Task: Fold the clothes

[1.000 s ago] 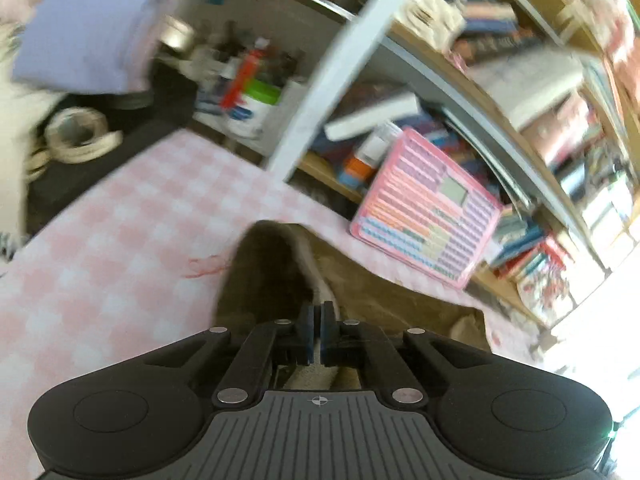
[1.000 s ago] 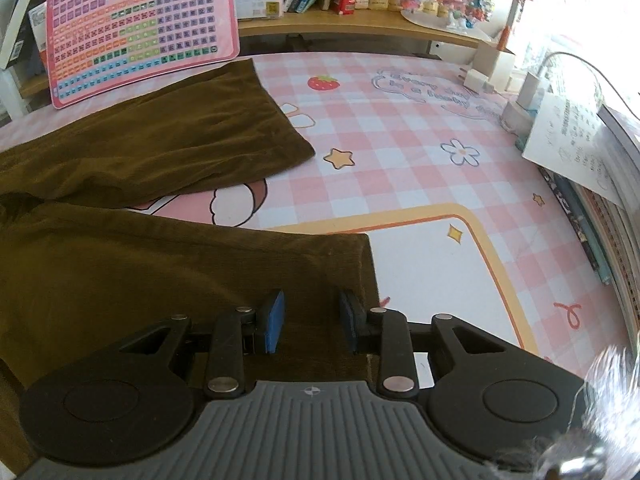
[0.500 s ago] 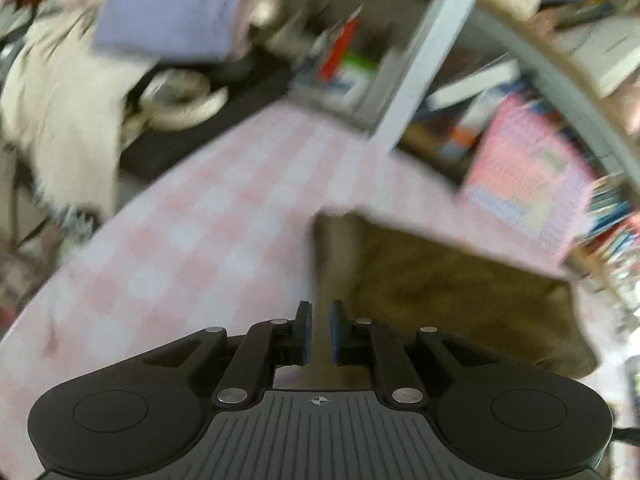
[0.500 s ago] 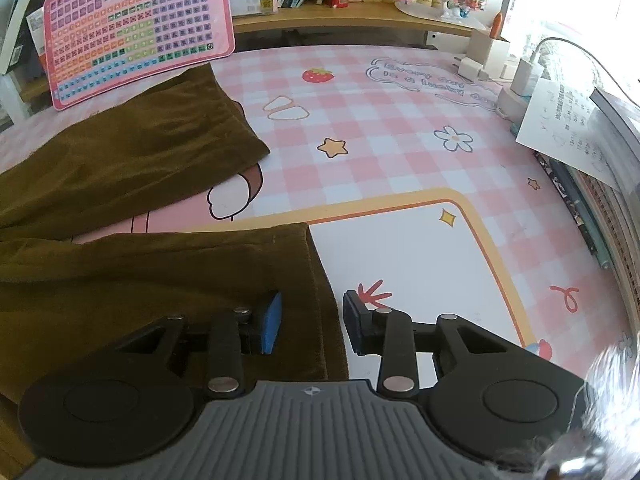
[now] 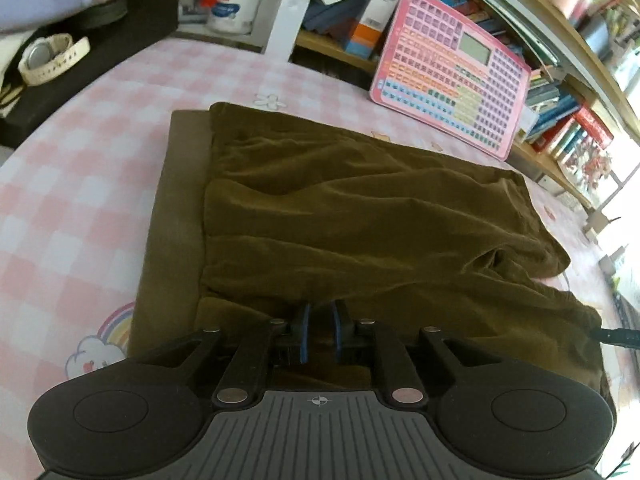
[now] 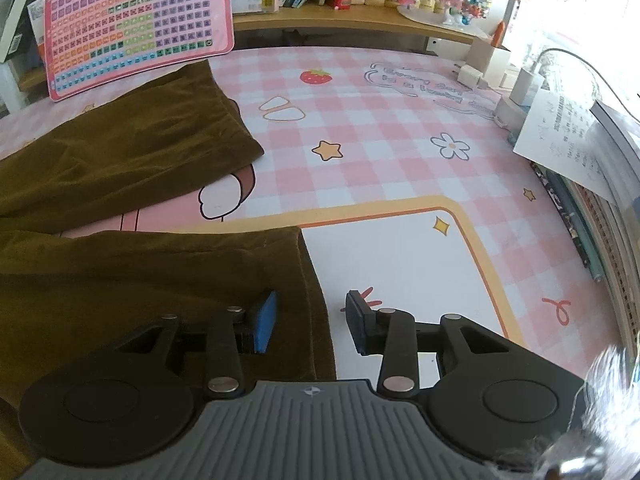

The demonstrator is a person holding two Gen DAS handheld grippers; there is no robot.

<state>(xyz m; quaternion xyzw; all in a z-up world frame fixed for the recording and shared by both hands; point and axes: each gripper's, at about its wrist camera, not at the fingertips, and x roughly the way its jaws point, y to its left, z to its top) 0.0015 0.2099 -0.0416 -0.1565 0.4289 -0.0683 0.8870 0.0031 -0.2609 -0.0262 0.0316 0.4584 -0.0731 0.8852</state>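
Presently the brown trousers (image 5: 360,216) lie spread on the pink checked table mat (image 5: 80,168), waistband toward the left gripper (image 5: 319,330) and the two legs running away toward the right gripper (image 6: 310,318). In the right wrist view the legs lie apart, a strip of mat showing between them; the far leg ends just short of the pink keypad toy (image 6: 136,24) that leans against the shelf. As a judgement, the step in hand is laying one leg over the other along the length of the garment, or straightening the garment for that fold; the views fit either. Such a fold calls for a grip on the near hem and on the waist together. The left gripper's jaws stand close together with a narrow gap, cloth lying between or under them; whether they pinch it cannot be told. The right gripper stands released, jaws wide, one pad over the near leg's hem, the other over bare mat.
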